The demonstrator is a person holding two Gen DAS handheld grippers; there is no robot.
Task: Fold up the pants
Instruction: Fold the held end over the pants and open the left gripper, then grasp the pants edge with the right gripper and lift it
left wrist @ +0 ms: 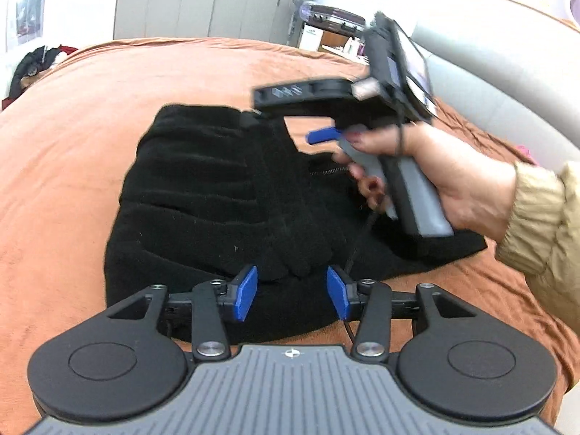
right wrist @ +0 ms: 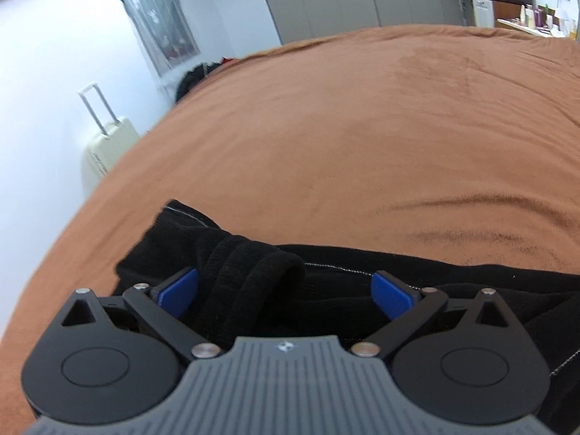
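1. Pants [left wrist: 217, 195], black and soft-looking, lie bunched in a thick, compact heap on the bed [left wrist: 72, 166], which is covered by an orange-brown blanket; the heap sits directly ahead of and beneath the left tool [left wrist: 291, 291].
2. Left tool: its blue pads [left wrist: 246, 291] stand apart with a rumpled ridge of cloth between them but not pinched, so it reads as released; it hovers at the near edge of the heap.
3. Right tool [right wrist: 286, 291]: its pads are spread wide; a rolled, ribbed fold of the pants [right wrist: 253, 279] sits between them, against the left-hand pad, yet nothing is clamped; seen from the left wrist camera, the hand [left wrist: 446, 181] carries this tool above the right part of the garment, blurred.
4. Progress, as a judgement: the pants appear already doubled over at least once, since several layers stack up and no full leg stretches out; the folds look loose and uneven, with one flap trailing to the right of the left tool.
5. What seems left: squaring the edges, flattening the lumpy ridge, perhaps one more fold; whether the waistband and hems line up cannot be told from here.
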